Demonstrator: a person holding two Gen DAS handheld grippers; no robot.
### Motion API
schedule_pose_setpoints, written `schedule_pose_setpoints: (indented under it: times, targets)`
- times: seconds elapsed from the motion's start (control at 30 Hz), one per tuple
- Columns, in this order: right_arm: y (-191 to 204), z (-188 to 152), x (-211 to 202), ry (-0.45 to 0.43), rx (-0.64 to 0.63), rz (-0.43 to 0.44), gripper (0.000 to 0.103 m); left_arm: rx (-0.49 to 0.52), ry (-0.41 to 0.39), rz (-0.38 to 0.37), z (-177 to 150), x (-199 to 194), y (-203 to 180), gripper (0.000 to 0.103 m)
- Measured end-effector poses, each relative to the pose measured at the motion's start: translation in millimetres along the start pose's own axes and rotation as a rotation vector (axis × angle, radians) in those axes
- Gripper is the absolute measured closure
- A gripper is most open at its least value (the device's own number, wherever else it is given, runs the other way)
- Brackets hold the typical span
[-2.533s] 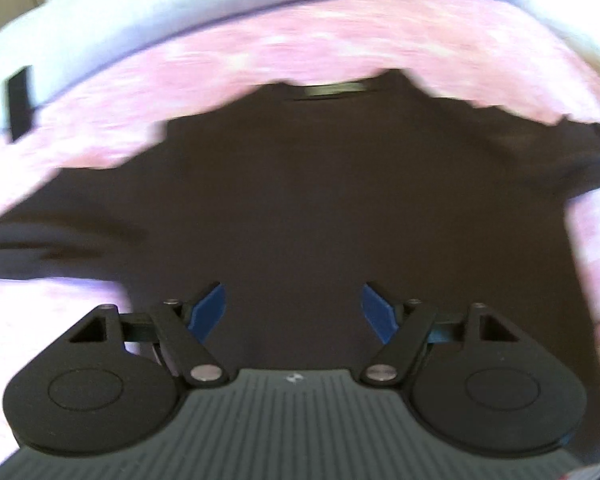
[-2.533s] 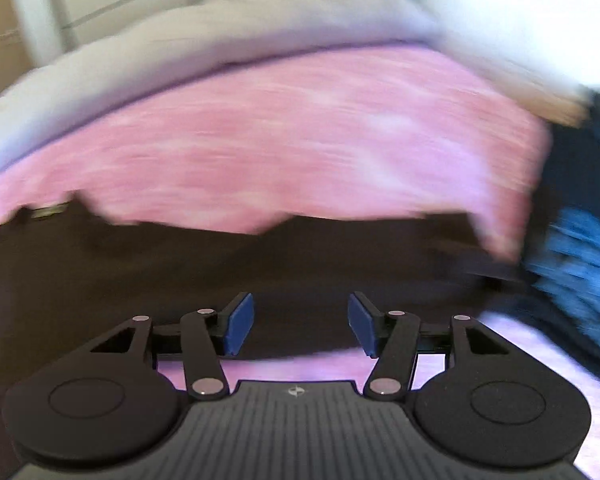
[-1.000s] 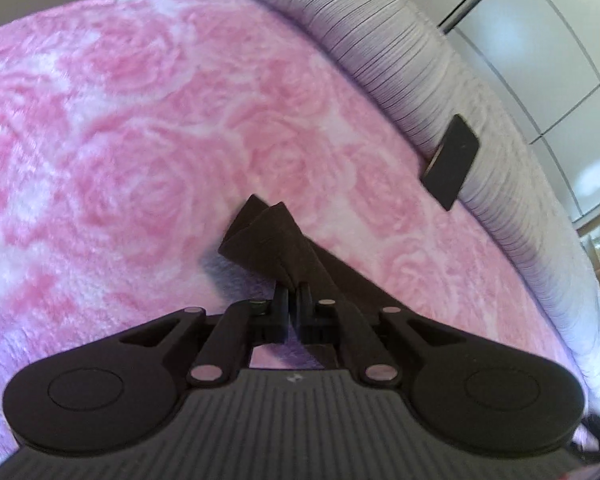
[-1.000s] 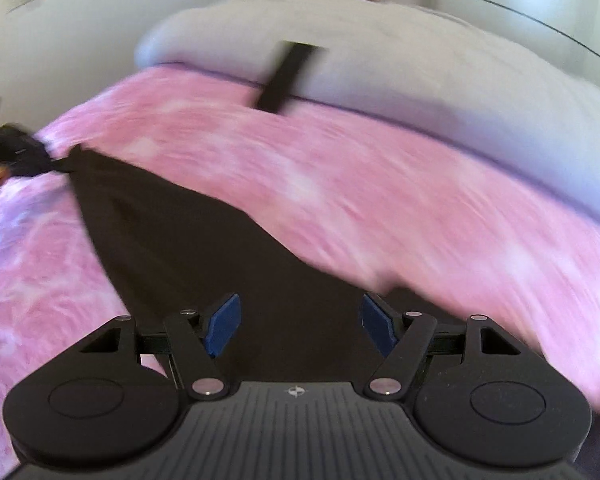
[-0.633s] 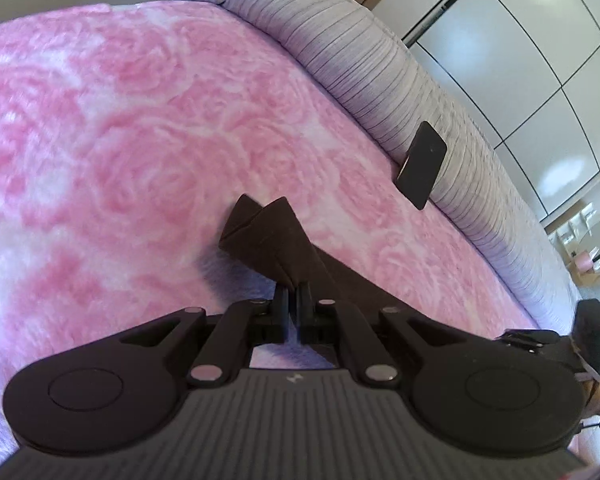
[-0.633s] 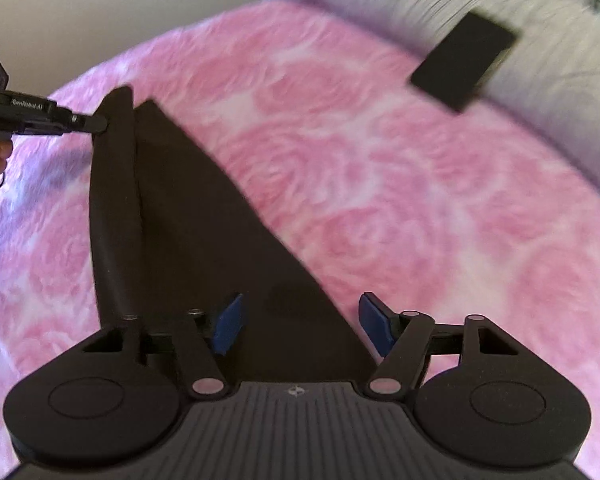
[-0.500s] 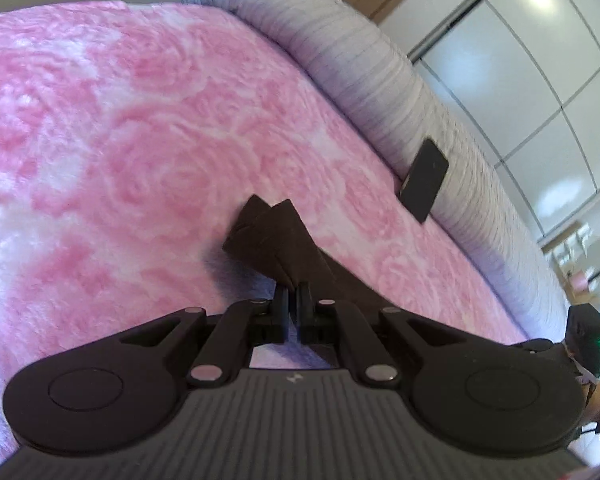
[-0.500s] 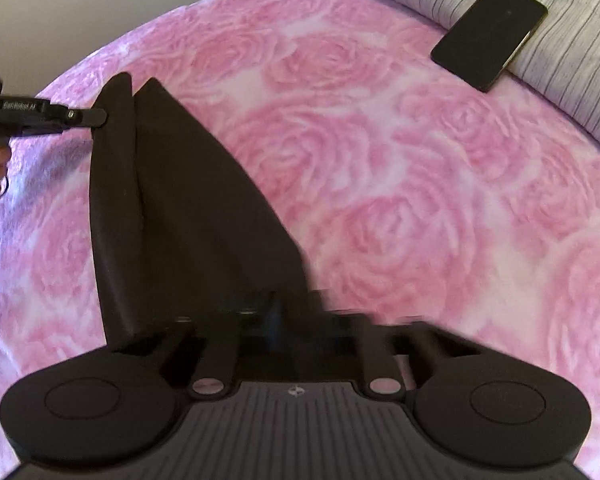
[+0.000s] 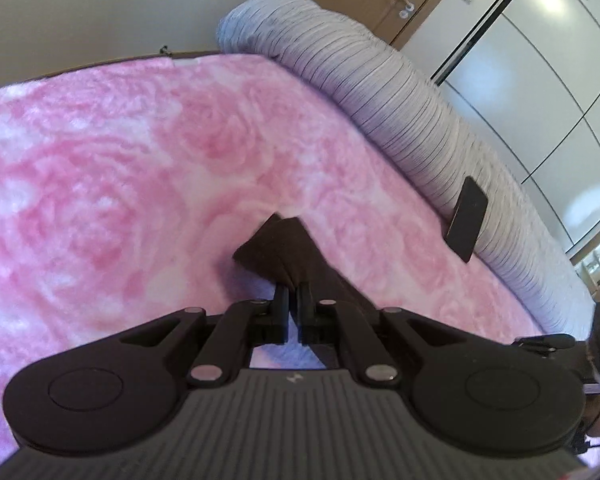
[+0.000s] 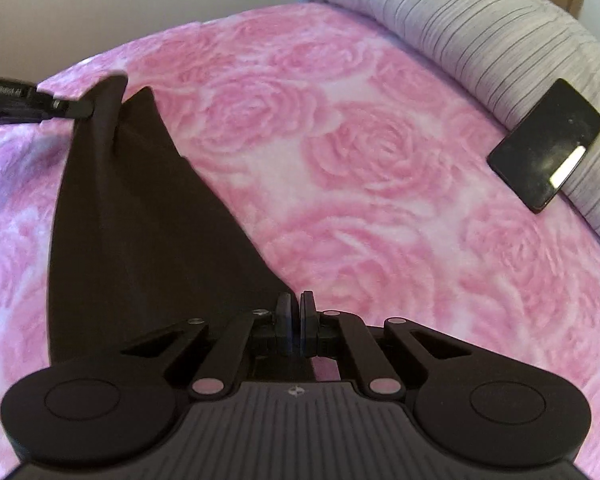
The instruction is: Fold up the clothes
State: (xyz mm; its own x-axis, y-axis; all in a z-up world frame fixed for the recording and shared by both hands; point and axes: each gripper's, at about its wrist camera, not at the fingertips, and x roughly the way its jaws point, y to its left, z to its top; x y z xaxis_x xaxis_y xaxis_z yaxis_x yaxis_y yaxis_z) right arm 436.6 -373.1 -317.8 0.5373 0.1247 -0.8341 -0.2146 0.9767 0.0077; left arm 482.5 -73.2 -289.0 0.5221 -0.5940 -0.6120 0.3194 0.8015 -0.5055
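A dark brown garment point(image 10: 140, 216) lies stretched across a pink rose-patterned blanket point(image 10: 360, 160). My left gripper point(image 9: 294, 292) is shut on one end of the garment point(image 9: 284, 248), which bunches just beyond the fingertips. My right gripper point(image 10: 296, 304) is shut on the garment's other end, at its near edge. In the right wrist view the left gripper point(image 10: 82, 110) shows at the far left, pinching the raised far corner. In the left wrist view the right gripper point(image 9: 548, 342) shows at the right edge.
A black phone point(image 10: 548, 160) leans against a grey striped bolster point(image 10: 480, 28) along the bed's far side; it also shows in the left wrist view point(image 9: 466, 224). White wardrobe doors point(image 9: 540, 60) and a wooden door stand behind the bed.
My right gripper has gone from open over the garment to shut on its near edge. The left gripper stays shut on the far end, and the cloth has been lifted slightly.
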Motion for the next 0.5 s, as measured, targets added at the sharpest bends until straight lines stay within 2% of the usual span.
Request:
schedule_pose_setpoints:
  times: [0.03, 0.1, 0.27, 0.37, 0.5]
  targets:
    - [2.5, -3.3, -4.8, -0.023, 0.020, -0.008, 0.064, -0.004, -0.001, 0.012, -2.9, -3.3, 2.0, 0.101]
    - [5.0, -12.8, -21.9, -0.075, 0.053, -0.030, 0.052, -0.026, -0.001, 0.040, -9.4, -10.1, 9.2, 0.100]
    - [-10.0, -66.3, -84.9, -0.140, 0.204, -0.097, 0.045, -0.101, -0.022, 0.175, -20.3, -38.5, 35.4, 0.101]
    - [-31.5, -124.2, -136.2, -0.130, 0.309, -0.194, 0.045, -0.016, -0.048, 0.217, -15.8, -54.6, 13.4, 0.098]
    - [-76.8, -221.3, -206.6, -0.075, 0.538, -0.356, 0.045, 0.145, -0.028, 0.109, -20.3, -49.1, -60.9, 0.098]
